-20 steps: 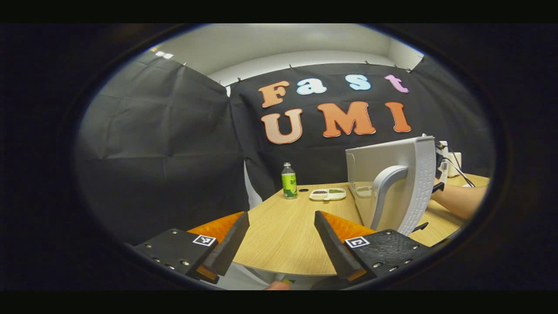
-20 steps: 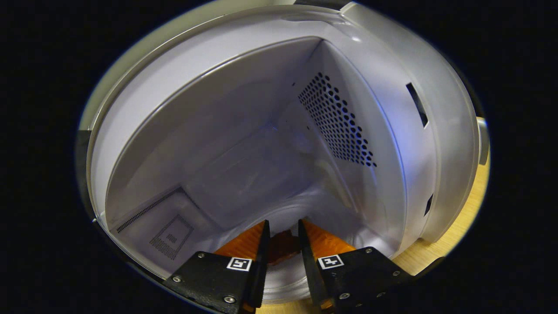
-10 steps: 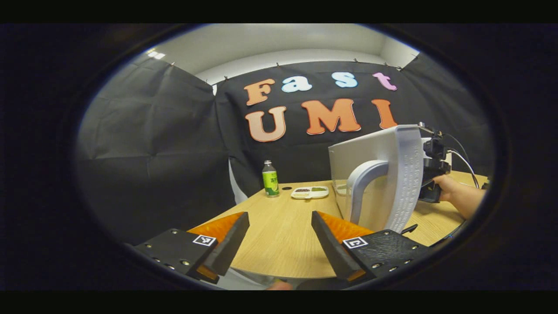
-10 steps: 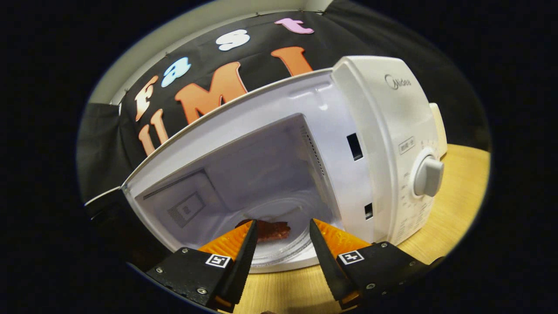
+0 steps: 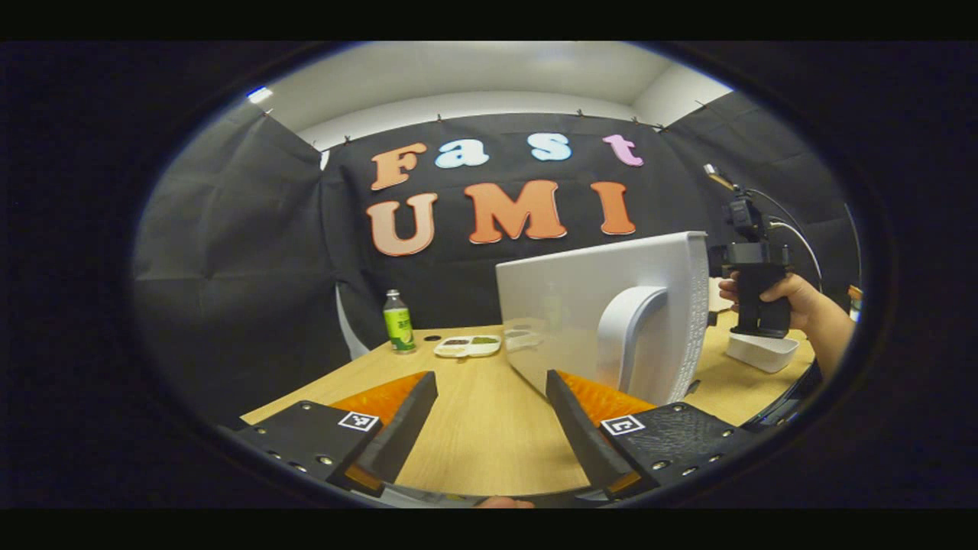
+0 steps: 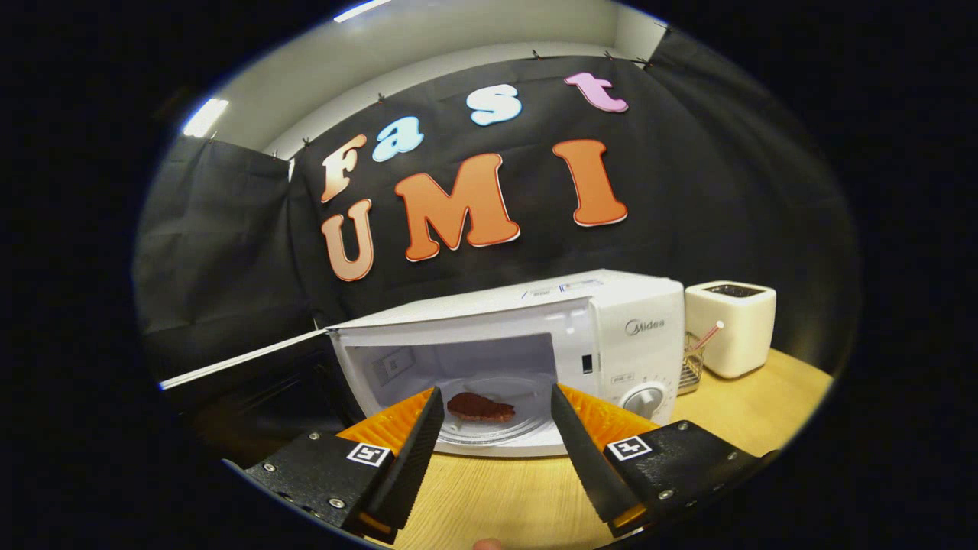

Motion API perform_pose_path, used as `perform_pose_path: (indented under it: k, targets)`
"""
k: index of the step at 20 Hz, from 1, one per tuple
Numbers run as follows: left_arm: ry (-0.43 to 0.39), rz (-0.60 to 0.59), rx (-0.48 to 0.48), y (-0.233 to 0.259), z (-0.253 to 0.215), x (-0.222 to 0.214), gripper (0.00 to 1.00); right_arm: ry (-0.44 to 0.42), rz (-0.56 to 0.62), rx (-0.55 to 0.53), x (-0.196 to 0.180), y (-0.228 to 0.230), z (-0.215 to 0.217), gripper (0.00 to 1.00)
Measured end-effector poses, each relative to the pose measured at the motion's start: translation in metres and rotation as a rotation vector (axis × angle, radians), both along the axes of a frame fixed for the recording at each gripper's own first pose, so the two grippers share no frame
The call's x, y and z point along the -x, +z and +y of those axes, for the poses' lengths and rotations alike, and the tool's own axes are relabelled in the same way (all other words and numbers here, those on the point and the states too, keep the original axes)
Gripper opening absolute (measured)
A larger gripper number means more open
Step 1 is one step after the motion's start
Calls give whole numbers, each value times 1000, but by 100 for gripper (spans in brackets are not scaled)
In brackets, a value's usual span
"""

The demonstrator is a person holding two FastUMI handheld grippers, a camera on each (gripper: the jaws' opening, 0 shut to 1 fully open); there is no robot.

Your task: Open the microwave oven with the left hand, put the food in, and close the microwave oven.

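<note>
The white microwave point(image 6: 634, 305) stands on the wooden table with its door point(image 5: 581, 305) swung wide open. A brown piece of food point(image 6: 480, 406) lies on the glass turntable point(image 6: 519, 428) inside. My right gripper point(image 6: 493, 451) is open and empty, held back from the opening above the table. In the left gripper view the door's outer face and its white handle point(image 5: 628, 330) stand just right of my left gripper point(image 5: 489, 428), which is open and holds nothing. Past the door's edge, a hand point(image 5: 795, 294) holds the right gripper's body.
A green bottle point(image 5: 397, 321) and a small divided plate point(image 5: 467, 346) sit at the table's far side. A white toaster point(image 6: 730, 325) and a small wire rack point(image 6: 690, 367) stand right of the microwave. A white dish point(image 5: 760, 351) lies near the hand.
My right gripper opened, let go of the food on the turntable, and pulled back out of the microwave. The left gripper view swung, bringing the door closer to its fingers.
</note>
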State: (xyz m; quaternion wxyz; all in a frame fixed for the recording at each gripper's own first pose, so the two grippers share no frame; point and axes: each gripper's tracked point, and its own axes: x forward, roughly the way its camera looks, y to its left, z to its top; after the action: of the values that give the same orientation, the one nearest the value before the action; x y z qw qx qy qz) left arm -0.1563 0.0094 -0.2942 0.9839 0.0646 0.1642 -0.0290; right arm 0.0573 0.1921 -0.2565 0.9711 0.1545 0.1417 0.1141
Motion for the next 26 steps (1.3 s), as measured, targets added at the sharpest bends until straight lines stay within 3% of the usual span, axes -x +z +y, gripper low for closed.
perform_pose_path:
  k: [8, 15, 16, 17, 18, 23, 24, 26]
  targets:
    - [-141, 12, 70, -12, -86, -30, 89, -14, -85, 147, 25, 29, -70, 90]
    - [-222, 28, 132, -26, -156, -66, 84, -53, -71, 173, 41, 26, -118, 92]
    - [-238, 29, 140, -27, -167, -70, 71, -63, -68, 185, 43, 26, -125, 92]
    - [-244, 24, 141, -27, -175, -75, 72, -75, -68, 193, 45, 26, -134, 92]
    - [-257, 23, 143, -28, -183, -81, 61, -86, -68, 200, 46, 25, -140, 92]
    - [-294, 52, 183, -44, -221, -107, 43, -123, -49, 210, 54, 22, -166, 92]
    - [-303, 56, 196, -45, -229, -111, 33, -133, -49, 210, 54, 22, -170, 92]
    - [-318, 54, 197, -47, -240, -119, 22, -146, -45, 216, 56, 20, -178, 92]
